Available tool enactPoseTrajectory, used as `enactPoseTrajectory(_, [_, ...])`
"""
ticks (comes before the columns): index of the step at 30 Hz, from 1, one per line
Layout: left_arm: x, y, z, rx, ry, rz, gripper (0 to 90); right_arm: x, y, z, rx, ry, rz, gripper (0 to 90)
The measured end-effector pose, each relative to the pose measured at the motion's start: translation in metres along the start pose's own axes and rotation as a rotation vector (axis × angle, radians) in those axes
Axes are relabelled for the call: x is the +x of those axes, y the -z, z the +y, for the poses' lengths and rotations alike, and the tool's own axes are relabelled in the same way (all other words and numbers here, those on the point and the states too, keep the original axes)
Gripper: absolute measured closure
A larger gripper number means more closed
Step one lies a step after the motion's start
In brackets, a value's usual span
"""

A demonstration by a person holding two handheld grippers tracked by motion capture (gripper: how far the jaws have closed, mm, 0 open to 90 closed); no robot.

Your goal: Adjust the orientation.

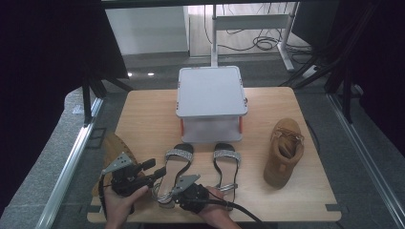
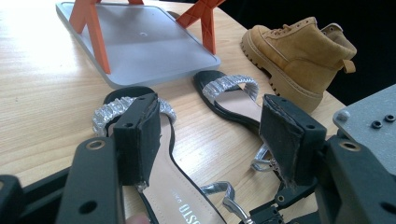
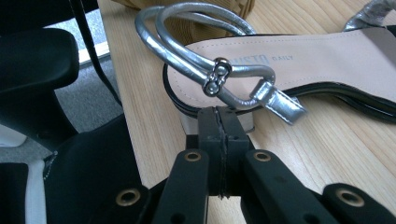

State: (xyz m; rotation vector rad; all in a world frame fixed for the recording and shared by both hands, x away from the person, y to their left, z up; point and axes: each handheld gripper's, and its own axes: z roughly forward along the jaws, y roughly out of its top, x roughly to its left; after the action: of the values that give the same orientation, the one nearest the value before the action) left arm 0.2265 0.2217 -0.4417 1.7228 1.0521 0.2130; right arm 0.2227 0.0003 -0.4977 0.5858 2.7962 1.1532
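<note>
Two black sandals with glittery silver bands lie side by side in front of a grey stand (image 1: 211,90). My left gripper (image 1: 155,168) stands open at the outer side of the left sandal (image 1: 176,164). In the left gripper view its open jaws (image 2: 212,140) hang over that sandal's insole (image 2: 187,196), with the right sandal (image 2: 233,91) beyond. My right gripper (image 1: 166,196) is shut and empty, and it points at the left sandal's heel. In the right gripper view its tips (image 3: 218,126) sit just before the heel block, under the looped silver ankle strap (image 3: 187,28).
A tan lace-up boot (image 1: 283,152) stands at the table's right; it also shows past the sandals (image 2: 299,51). A second tan boot (image 1: 112,148) hangs at the left table edge. The stand has orange legs (image 2: 95,37). Bare wood lies near the front right.
</note>
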Motion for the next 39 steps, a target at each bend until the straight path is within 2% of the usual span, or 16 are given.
enactPoseTrajectory(10, [0.002, 0.001, 0.0, -0.002, 0.006, 0.003, 38.5, 0.0, -0.007, 0.001, -0.035, -0.004, 0.025, 89.5])
enactPoseTrajectory(25, [0.003, 0.0, -0.001, 0.007, 0.007, 0.003, 38.5, 0.001, -0.006, -0.001, -0.052, -0.002, 0.022, 89.4])
enactPoseTrajectory(28, [0.004, 0.0, -0.001, 0.006, 0.01, 0.006, 38.5, 0.003, 0.002, -0.002, -0.064, 0.014, 0.004, 89.4])
enactPoseTrajectory(32, [0.004, 0.0, -0.002, 0.005, 0.013, 0.008, 38.5, 0.002, 0.021, -0.007, -0.095, 0.014, -0.031, 89.4])
enactPoseTrajectory(39, [0.003, -0.001, -0.002, 0.014, 0.008, 0.011, 38.5, -0.008, 0.055, -0.022, -0.158, -0.029, -0.086, 89.4])
